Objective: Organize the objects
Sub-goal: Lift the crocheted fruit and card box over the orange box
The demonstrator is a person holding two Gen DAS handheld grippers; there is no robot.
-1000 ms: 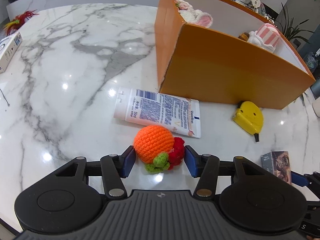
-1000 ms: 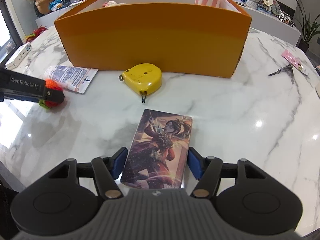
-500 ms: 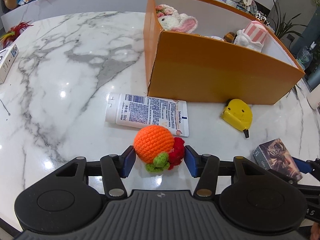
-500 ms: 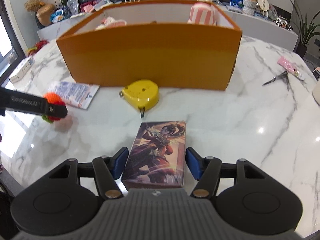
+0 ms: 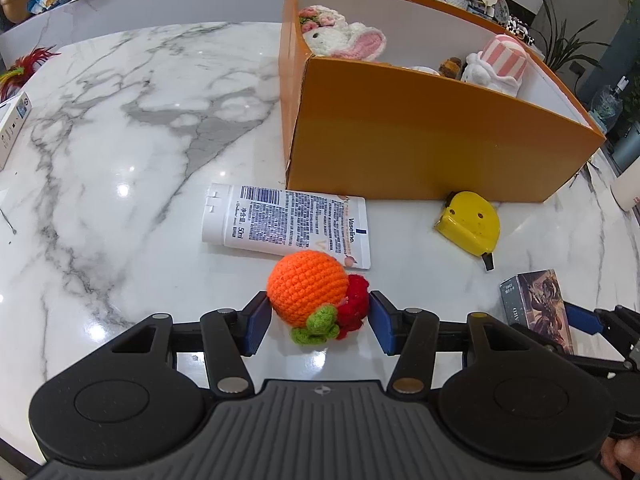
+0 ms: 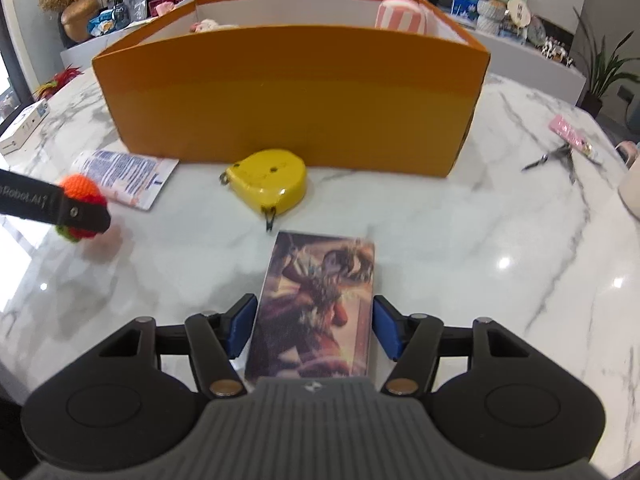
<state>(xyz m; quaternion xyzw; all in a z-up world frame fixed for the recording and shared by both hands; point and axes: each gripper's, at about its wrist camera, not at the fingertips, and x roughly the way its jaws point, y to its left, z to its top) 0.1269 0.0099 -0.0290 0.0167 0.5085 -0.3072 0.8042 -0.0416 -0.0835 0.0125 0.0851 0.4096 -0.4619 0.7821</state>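
Observation:
My left gripper (image 5: pixel 318 322) is shut on an orange crochet toy (image 5: pixel 306 292) with green and red parts, held above the marble table (image 5: pixel 120 160); the toy also shows in the right wrist view (image 6: pixel 80 188). My right gripper (image 6: pixel 314 330) is shut on a card box with printed art (image 6: pixel 316 304), lifted off the table; the box also shows in the left wrist view (image 5: pixel 536 308). An orange cardboard box (image 5: pixel 432 148) stands ahead, holding a plush rabbit (image 5: pixel 344 38) and a pink-striped plush (image 5: pixel 500 64).
A white Vaseline tube (image 5: pixel 288 222) and a yellow tape measure (image 5: pixel 470 228) lie in front of the orange box. Scissors (image 6: pixel 554 158) and a pink packet (image 6: pixel 572 136) lie at the right. A white carton (image 5: pixel 12 124) sits at the left edge.
Both grippers have risen with their objects. The views now look further down into the orange box. The right wrist view is slightly blurred by motion.

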